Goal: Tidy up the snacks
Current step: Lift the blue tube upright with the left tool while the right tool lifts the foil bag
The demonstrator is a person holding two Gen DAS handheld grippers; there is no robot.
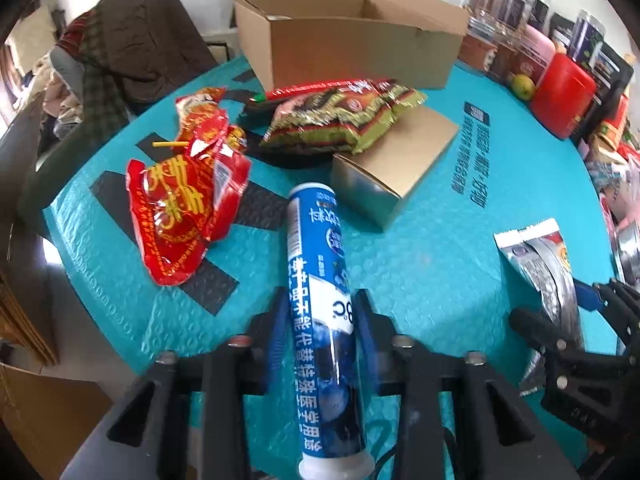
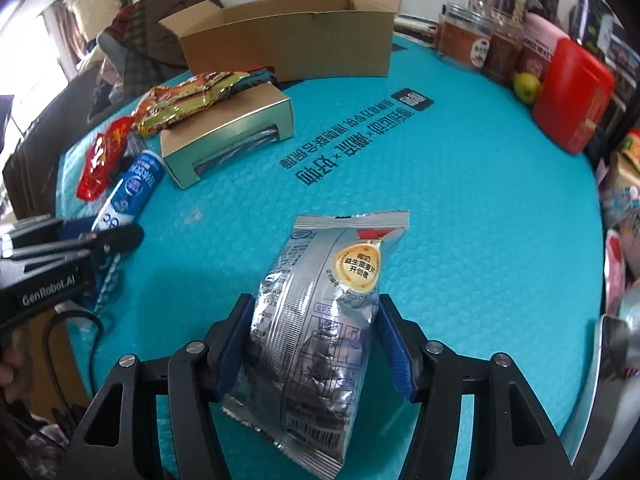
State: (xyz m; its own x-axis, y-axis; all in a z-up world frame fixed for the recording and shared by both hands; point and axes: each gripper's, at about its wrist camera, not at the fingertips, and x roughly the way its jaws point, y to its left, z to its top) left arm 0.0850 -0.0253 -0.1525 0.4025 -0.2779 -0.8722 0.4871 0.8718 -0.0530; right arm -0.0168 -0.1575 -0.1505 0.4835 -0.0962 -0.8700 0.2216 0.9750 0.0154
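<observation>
Two grippers in play, each loaded. Left gripper (image 1: 322, 320) pinches a blue tube (image 1: 322, 300) between its blue pads, tube running lengthwise from bottom centre of the left wrist view up toward mid-frame, white cap at the near end. Right gripper (image 2: 312, 340) is clamped on a silver foil packet (image 2: 316, 312), bottom centre of the right wrist view, packet standing tilted with its serrated top edge pointing up-frame. Both over a teal bubble mat (image 1: 440, 260). Mid-frame on the mat: small gold box (image 1: 394, 164), a green-and-brown snack bag (image 1: 340, 116) lying partly on its top. Red foil packets (image 1: 184, 208) at left of frame, crumpled. Open cardboard box (image 1: 348, 40) at upper centre, flaps up. Upper right: red container (image 1: 562, 94), a yellow-green fruit (image 1: 522, 86) touching it, jars behind
</observation>
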